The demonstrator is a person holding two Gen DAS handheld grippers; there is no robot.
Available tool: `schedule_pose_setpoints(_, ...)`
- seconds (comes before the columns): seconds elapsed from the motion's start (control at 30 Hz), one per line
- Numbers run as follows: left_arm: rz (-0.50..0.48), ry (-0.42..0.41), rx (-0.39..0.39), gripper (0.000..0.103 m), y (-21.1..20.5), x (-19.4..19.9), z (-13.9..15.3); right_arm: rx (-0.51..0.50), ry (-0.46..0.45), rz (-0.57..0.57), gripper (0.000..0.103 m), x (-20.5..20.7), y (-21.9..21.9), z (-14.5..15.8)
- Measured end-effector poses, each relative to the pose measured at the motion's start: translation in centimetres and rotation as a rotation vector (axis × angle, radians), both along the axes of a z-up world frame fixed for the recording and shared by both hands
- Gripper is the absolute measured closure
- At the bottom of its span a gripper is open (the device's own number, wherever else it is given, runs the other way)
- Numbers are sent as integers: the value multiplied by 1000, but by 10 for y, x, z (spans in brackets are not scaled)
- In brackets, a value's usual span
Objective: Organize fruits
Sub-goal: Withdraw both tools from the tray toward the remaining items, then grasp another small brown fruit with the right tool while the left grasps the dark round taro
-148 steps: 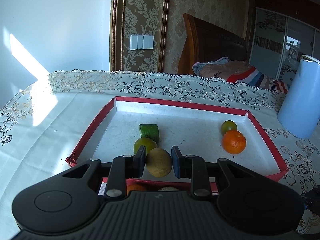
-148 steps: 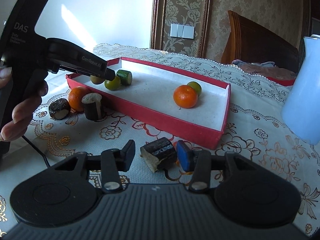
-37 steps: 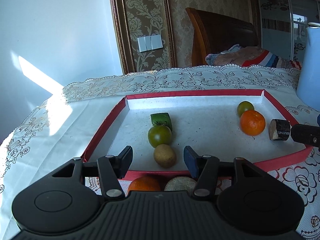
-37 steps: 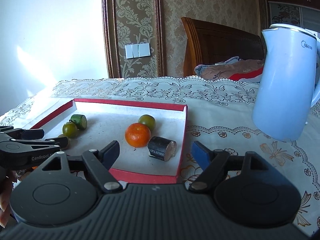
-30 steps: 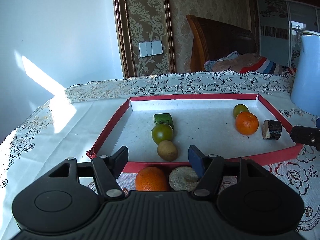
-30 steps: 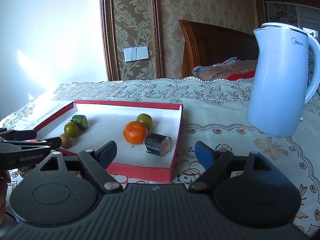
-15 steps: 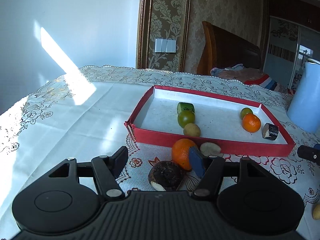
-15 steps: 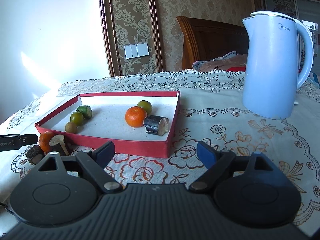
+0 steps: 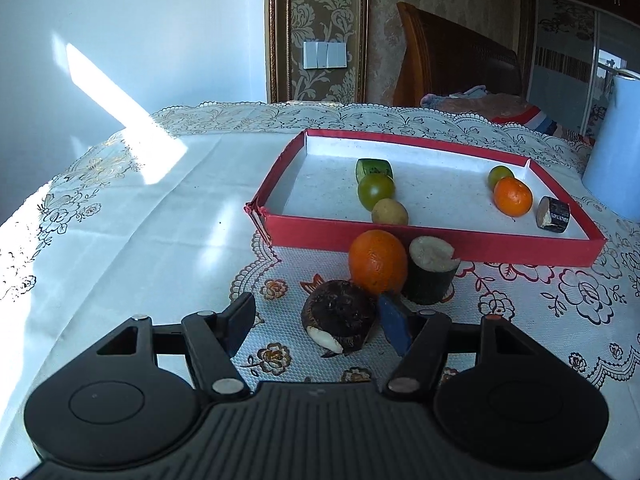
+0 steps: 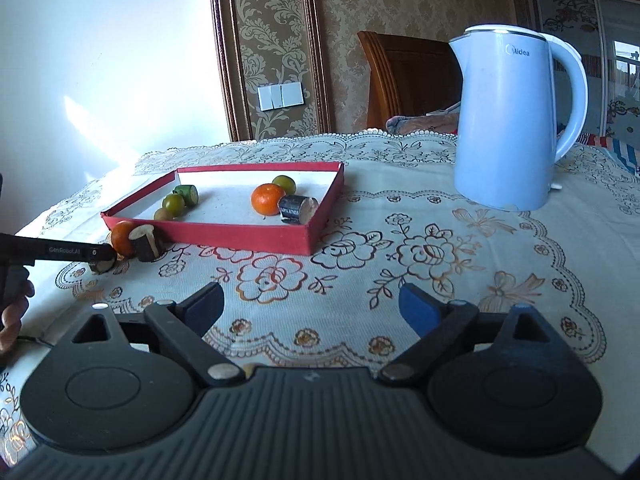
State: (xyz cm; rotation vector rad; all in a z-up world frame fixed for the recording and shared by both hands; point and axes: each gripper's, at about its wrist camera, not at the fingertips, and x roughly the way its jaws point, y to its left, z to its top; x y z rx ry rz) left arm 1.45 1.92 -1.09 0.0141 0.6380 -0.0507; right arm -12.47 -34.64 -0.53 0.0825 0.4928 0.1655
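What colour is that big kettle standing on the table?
The kettle is pale blue with a white handle and rim. The right wrist view shows it best.

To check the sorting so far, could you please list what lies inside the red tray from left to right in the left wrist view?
Green cut piece, yellowish round fruit, small green fruit, orange mandarin, dark cut cylinder.
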Motion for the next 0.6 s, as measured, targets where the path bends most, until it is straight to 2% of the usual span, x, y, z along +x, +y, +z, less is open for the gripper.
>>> schedule_pose_setpoints(0.2,-1,35,21,36,-2,4,-5,-35,24,56,10,-12,10,-9)
schedule_pose_setpoints(0.3,0,32,35,36,-4,3,-6,-67,26,92,19,-12,23,-11)
schedule_pose_setpoints(0.37,0,32,33,36,-4,3,-6,-75,44,110,31,-9,29,-13)
schedule_pose_setpoints(0.47,1,33,30,36,-4,3,-6,-89,74,126,41,-5,36,-18)
schedule_pose_setpoints(0.6,1,32,33,36,-4,3,-6,-109,96,136,51,-1,42,-25)
